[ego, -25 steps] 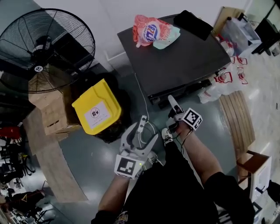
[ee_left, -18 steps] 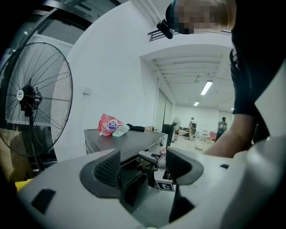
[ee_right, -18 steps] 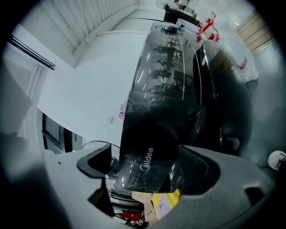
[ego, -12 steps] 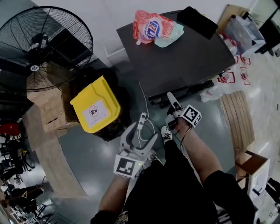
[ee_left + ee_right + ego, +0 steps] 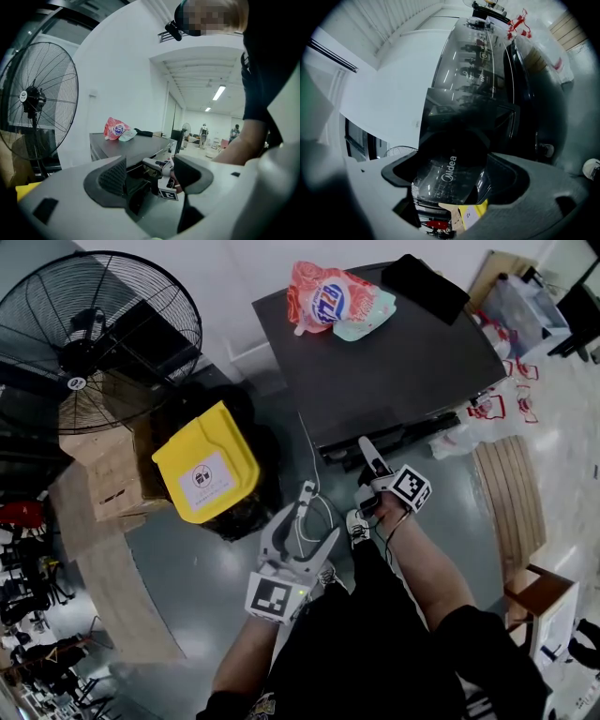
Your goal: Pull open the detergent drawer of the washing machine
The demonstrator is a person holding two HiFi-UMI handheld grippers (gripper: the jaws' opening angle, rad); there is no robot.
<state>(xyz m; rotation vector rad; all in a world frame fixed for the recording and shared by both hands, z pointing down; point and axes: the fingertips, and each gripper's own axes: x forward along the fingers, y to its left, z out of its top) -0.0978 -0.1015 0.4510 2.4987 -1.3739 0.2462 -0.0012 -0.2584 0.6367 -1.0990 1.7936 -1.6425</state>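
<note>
On the dark washing machine [image 5: 394,352], the glossy black detergent drawer [image 5: 450,171] is being clamped by the right gripper [image 5: 365,450] for a straight, level pull.

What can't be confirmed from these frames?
- Head view: the washing machine front is hidden under its top edge and behind the right gripper.
- Right gripper view: dark fingers against the dark Midea panel; grip cannot be confirmed.
- Left gripper view: distant people too small.
</note>
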